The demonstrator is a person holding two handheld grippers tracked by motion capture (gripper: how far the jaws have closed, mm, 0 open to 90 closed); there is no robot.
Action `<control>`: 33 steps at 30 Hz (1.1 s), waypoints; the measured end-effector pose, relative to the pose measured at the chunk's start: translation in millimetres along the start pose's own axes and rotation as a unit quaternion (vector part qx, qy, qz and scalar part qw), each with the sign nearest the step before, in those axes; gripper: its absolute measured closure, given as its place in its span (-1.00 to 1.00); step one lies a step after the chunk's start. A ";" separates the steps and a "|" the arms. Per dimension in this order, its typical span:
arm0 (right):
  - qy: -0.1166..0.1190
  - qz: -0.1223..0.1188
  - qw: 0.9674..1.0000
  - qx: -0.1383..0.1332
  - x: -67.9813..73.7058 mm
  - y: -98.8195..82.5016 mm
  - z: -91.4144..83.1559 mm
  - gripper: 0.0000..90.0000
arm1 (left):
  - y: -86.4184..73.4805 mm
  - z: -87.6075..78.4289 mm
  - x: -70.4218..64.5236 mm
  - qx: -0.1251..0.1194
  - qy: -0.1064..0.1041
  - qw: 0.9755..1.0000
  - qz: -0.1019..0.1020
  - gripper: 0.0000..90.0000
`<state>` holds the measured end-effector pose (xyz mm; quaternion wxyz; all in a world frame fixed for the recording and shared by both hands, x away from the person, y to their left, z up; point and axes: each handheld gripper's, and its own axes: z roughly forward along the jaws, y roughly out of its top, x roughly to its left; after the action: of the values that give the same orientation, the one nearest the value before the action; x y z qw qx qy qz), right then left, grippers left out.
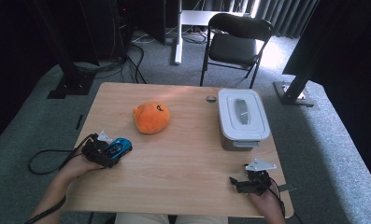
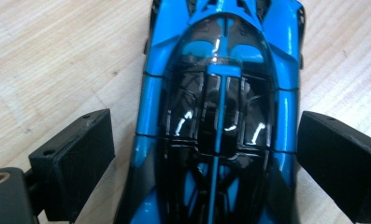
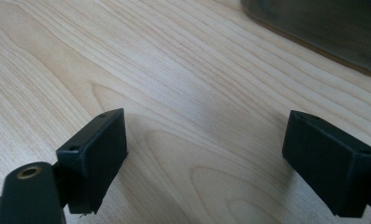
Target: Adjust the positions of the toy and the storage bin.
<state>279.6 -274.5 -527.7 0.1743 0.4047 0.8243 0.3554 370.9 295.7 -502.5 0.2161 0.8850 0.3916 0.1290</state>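
Tabletop: car (image 2: 216, 116) between left tongs (image 2: 206, 158).

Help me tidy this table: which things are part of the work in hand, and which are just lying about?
In the job:
- blue toy car, between the open jaws of the left gripper, gaps on both sides
- left gripper

Lying about:
- orange plush, mid-table
- lidded grey box, at the right
- small round disc beside the box
- right gripper, open over bare table

The toy car (image 2: 216, 121) looks like glossy blue and black plastic. The table (image 3: 183, 70) shows smooth pale wood grain, the jaws matt black.
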 end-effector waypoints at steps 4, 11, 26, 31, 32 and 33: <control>0.000 0.000 1.000 0.000 0.0 0.0 0.0 -0.70 | -0.1 0.4 1.1 0.000 -0.007 1.000 -0.013 -0.82; 0.000 0.000 1.000 0.000 -0.1 0.0 0.0 -0.70 | 0.6 -3.0 1.8 -0.003 -0.011 1.000 -0.027 -0.49; -0.001 0.001 1.000 0.000 -0.1 0.0 0.0 -0.70 | 3.9 -3.7 1.3 -0.020 -0.034 0.998 -0.044 -0.41; 0.000 0.001 1.000 0.000 -0.2 0.0 0.1 -0.70 | 6.3 -8.0 -0.9 -0.030 -0.044 0.998 -0.044 -0.41; -0.001 0.001 1.000 0.000 -0.2 0.0 0.1 -0.70 | 6.7 -9.1 -1.6 -0.033 -0.045 0.997 -0.043 -0.41; -0.001 0.001 1.000 0.000 -0.2 0.0 0.1 -0.70 | 7.2 -10.3 -1.8 -0.037 -0.048 0.997 -0.047 -0.41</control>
<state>279.8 -274.5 -527.7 0.1743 0.4058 0.8238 0.3554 370.2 292.9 -490.1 0.2730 0.8621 0.4171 0.0909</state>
